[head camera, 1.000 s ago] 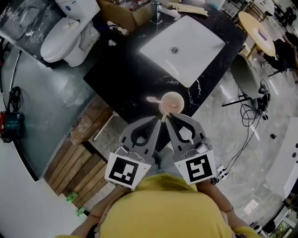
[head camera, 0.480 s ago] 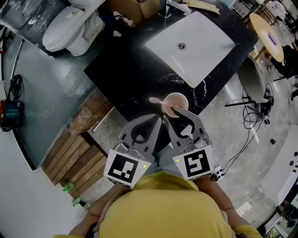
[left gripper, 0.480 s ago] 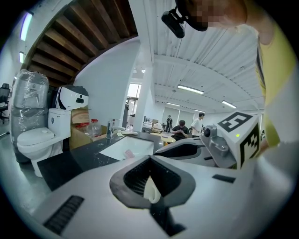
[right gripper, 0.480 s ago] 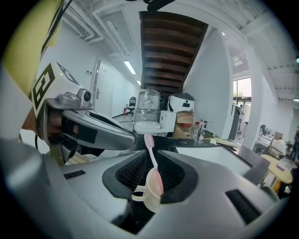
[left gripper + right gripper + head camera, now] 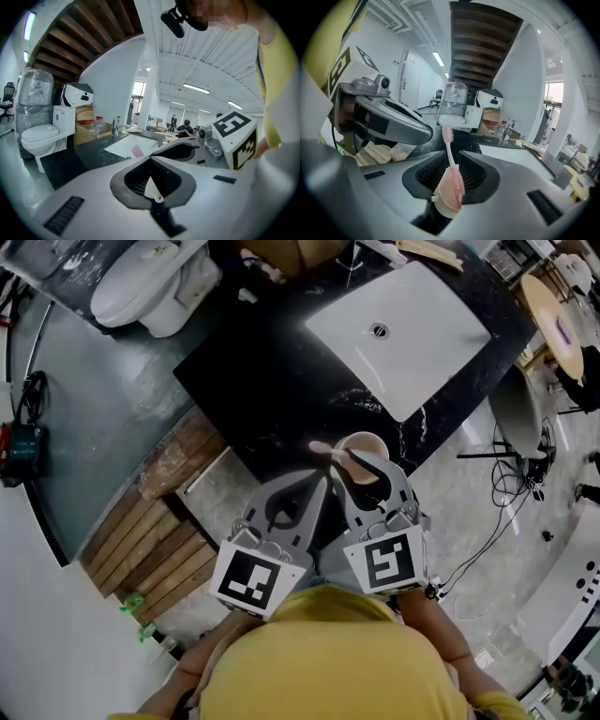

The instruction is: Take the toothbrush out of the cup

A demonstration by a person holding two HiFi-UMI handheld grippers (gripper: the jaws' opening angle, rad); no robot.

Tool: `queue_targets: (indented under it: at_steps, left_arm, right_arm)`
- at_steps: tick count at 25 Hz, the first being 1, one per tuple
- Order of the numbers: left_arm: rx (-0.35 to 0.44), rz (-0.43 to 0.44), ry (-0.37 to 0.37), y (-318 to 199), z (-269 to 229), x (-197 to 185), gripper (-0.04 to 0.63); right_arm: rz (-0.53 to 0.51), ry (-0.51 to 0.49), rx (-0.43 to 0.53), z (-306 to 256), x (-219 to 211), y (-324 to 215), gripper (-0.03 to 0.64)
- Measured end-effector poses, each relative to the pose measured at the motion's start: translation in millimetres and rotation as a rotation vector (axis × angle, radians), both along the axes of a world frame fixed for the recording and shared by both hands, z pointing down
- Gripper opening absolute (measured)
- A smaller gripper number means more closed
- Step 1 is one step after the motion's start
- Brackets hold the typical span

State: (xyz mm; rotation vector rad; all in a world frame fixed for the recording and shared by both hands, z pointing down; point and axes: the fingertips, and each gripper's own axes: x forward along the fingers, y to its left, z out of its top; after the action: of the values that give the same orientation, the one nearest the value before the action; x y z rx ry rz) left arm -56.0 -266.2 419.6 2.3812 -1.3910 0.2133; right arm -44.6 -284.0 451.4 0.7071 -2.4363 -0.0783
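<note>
In the head view, the cup stood at the front edge of the black counter. It sat just below the lower corner of the sink, right of frame centre. The toothbrush was in the cup. Its handle leaned over the rim to the left, and its head was clear of the cup on that side.

The right gripper was positioned over the near side of the cup, its jaws overlapping the rim in this view. In the right gripper view the jaw tips stood slightly spread. The pink cup showed in the opening between the jaws, at lower centre of frame. The toothbrush rose from it, bristles uppermost, with its handle passing through the gap between the tips. Contact between the jaws and the handle or cup could not be determined.

The left gripper was just left of the right gripper, its tip near the cup's lower left side. In the left gripper view its jaws were pressed together at the tips. A small pale patch showed in the opening behind them; its nature could not be determined.

A toilet occupied the upper left of the head view. Wooden planks lay at the left, below the counter.
</note>
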Motion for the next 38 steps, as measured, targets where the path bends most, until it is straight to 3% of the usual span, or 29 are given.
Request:
queue_targets:
  at_steps: [16, 25, 38]
  left_arm:
    - [-0.015, -0.028, 0.016, -7, 4, -4, 0.011]
    - [-0.013, -0.029, 0.02, -8, 2, -5, 0.011]
    - [-0.002, -0.019, 0.018, -3, -2, -4, 0.011]
  right_arm:
    - [-0.069, 0.153, -0.014, 19, -6, -5, 0.083]
    - [-0.078, 0.183, -0.088, 22, -12, -8, 0.062]
    - [-0.04, 0.135, -0.058, 9, -7, -11, 0.041]
